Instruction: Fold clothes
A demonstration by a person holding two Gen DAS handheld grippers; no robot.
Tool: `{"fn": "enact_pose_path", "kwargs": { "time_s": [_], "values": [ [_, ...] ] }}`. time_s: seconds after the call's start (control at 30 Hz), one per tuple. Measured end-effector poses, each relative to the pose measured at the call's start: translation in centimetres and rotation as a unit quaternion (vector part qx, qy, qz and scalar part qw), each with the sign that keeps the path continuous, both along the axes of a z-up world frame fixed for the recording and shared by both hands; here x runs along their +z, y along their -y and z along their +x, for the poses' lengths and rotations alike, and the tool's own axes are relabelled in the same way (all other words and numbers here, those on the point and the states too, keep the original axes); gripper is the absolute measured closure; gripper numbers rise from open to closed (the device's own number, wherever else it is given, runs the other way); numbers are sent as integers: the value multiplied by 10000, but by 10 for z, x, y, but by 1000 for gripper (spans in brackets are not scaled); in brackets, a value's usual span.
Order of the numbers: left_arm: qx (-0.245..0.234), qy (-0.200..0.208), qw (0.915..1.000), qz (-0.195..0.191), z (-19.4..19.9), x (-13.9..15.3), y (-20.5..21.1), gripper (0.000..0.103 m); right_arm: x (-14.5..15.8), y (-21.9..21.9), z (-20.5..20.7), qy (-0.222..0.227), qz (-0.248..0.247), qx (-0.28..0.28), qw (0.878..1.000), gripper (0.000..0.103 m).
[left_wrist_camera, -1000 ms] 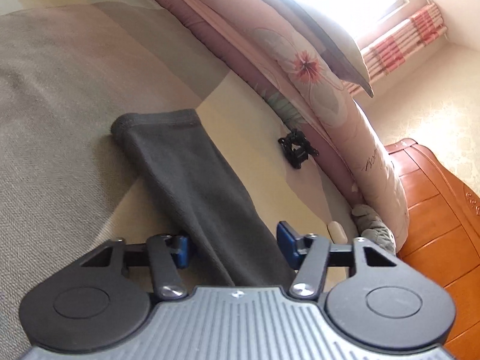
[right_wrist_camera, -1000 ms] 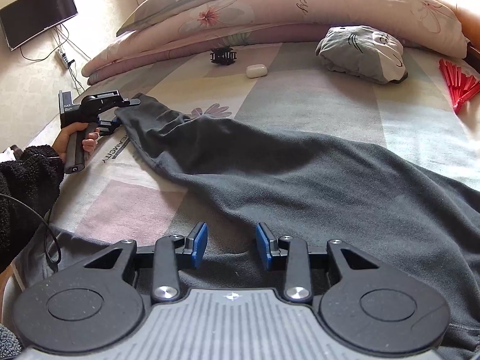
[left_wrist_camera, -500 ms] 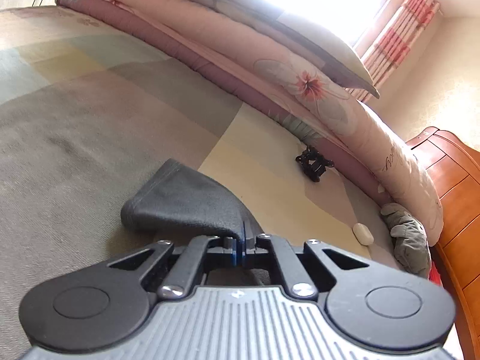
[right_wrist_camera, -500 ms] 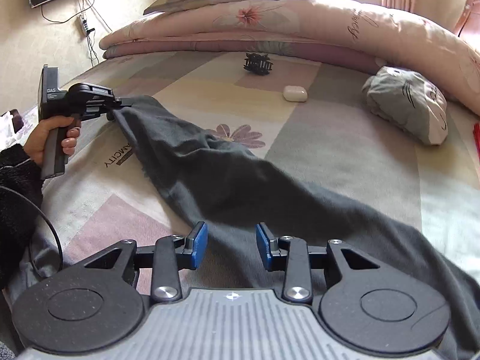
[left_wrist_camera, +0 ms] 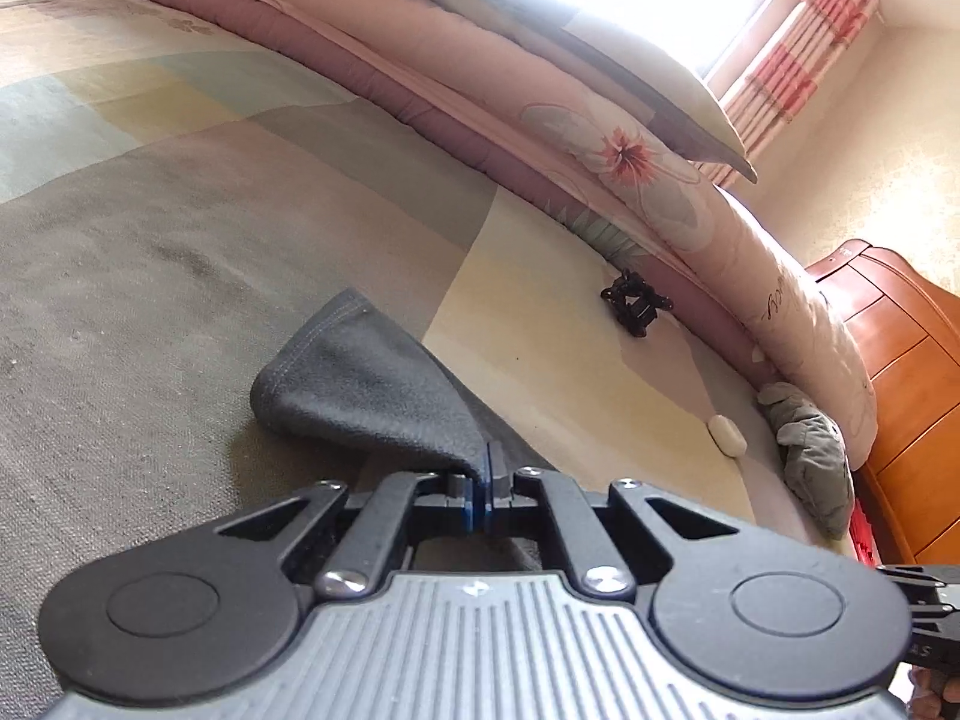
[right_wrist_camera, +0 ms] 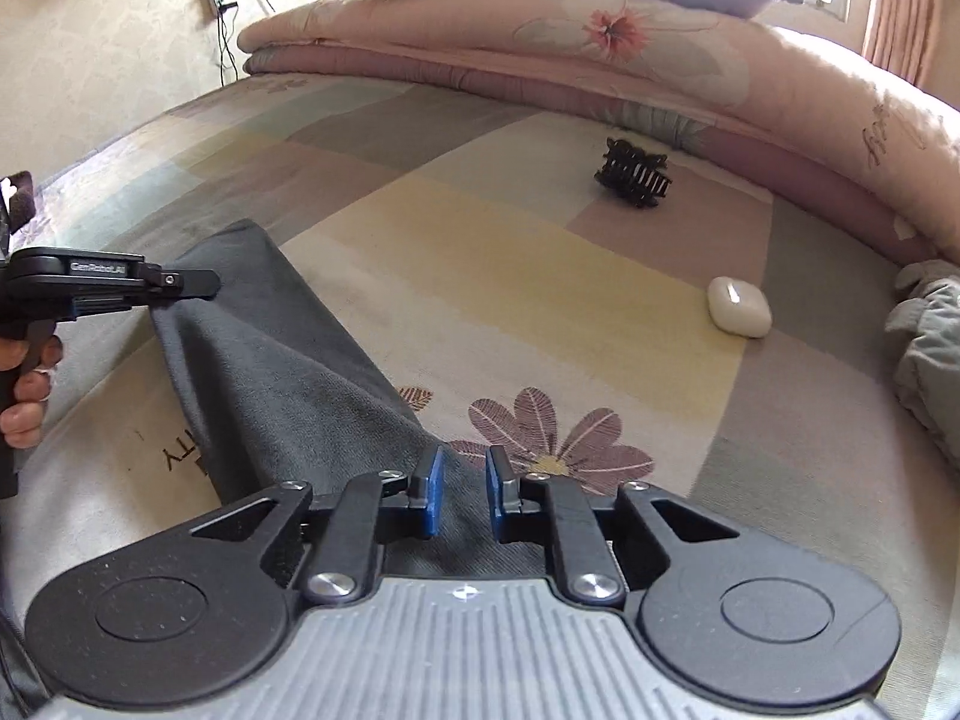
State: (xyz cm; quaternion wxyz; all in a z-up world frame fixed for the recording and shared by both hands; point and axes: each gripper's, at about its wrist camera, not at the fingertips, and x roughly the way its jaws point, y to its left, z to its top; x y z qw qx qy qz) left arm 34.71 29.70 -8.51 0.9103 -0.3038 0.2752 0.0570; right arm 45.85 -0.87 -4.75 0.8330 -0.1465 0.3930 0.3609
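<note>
Bed (right_wrist_camera: 540, 276) — left gripper (left_wrist_camera: 485, 480) pinches sleeve (left_wrist_camera: 372, 396) (grey).

Both grippers are black with ribbed grey bodies, silver screws and blue pads: the left gripper (left_wrist_camera: 485, 483), the right gripper (right_wrist_camera: 462, 495). The left gripper carries small white lettering.

A dark grey sweatshirt sleeve (right_wrist_camera: 282, 384) is lying stretched along the patchwork bed (right_wrist_camera: 510, 276), its stitched cuff end (left_wrist_camera: 360, 384) lifting off the sheet in a pinched, fanned fold. The soft, fleecy fabric is running back as a long wrinkled band.
</note>
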Motion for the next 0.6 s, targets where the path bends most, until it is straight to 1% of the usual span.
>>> {"fn": "enact_pose_path", "kwargs": {
  "time_s": [0.1,0.2,0.27,0.33,0.37,0.4,0.47,0.53,0.6],
  "values": [
    [-26,-118,9999,33,2,-3,-1,97,-19,-15,-6,-330,-174,252,9990,87],
    [17,-173,9998,-78,0,-7,-7,96,-32,-20,-23,-646,-305,481,9963,87],
    [93,-223,9997,-97,0,-9,-10,95,-28,-18,-30,-708,-281,524,9957,87],
    [141,-264,9995,-35,0,-11,-10,95,-17,-13,-24,-851,-139,535,9948,86],
    [146,-281,9995,29,1,-11,-8,95,-11,-11,-20,-837,-59,520,9951,86],
    [151,-298,9994,93,1,-10,-7,95,-3,-9,-14,-726,13,472,9962,86],
    [149,-309,9993,173,1,-10,-6,95,8,-6,-2,-532,135,366,9978,82],
    [158,-325,9992,177,2,-11,-6,95,10,-8,16,-454,165,225,9986,78],
    [197,-362,9990,142,2,-13,-9,95,4,-12,32,-553,211,119,9982,78]
  ]
}}
